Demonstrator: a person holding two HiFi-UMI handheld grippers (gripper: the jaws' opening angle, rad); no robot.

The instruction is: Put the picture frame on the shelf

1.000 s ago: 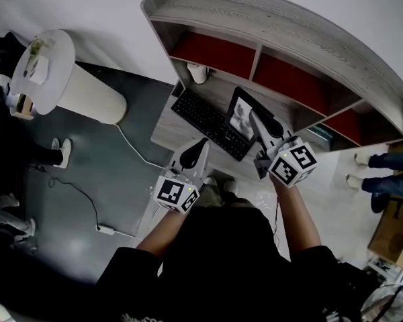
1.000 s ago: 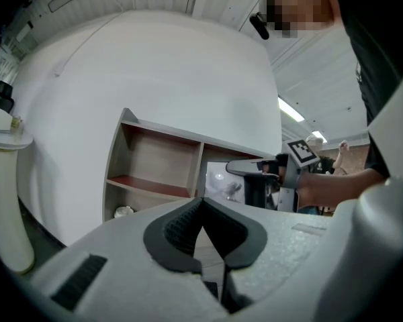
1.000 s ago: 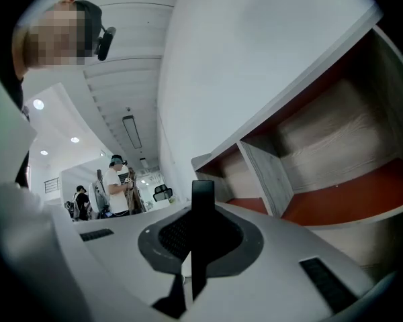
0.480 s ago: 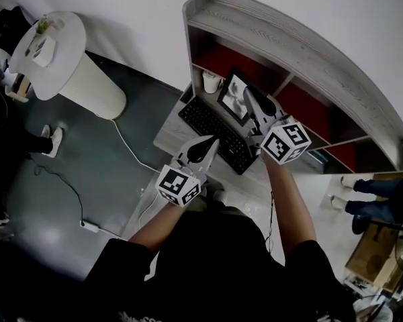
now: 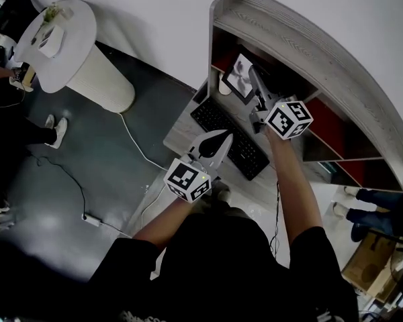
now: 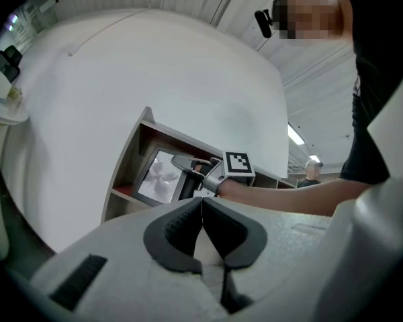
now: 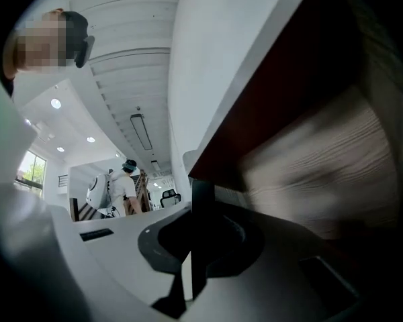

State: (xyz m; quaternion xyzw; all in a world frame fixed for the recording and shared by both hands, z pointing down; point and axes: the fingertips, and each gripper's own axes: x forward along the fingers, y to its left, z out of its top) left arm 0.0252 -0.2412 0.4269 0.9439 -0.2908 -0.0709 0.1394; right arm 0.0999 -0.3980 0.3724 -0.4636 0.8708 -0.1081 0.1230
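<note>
Picture frame (image 5: 239, 76) held in the leftmost bay of a grey wood-grain shelf (image 5: 302, 35)
Head view: the right gripper (image 5: 254, 83) holds the flat, dark-rimmed frame by its edge, above the counter (image 5: 185, 129) and a black keyboard (image 5: 234, 138); the left gripper (image 5: 223, 138) hangs near. Left gripper view: its ribbed dark fingers (image 6: 178, 230) meet, nothing between; the frame shows before the bay's red back. Right gripper view: fingers (image 7: 164, 240) clamped on the frame's thin dark edge, streaked wood beside

Jaws of right gripper (image 7: 200, 247) clamp a thin dark edge, the picture frame (image 7: 202, 194), upright between them. Right: blurred wood grain, probably a shelf (image 7: 322, 173) board. Above: dark red panel (image 7: 289, 79). Far left: person with white backpack (image 7: 114, 190).
</note>
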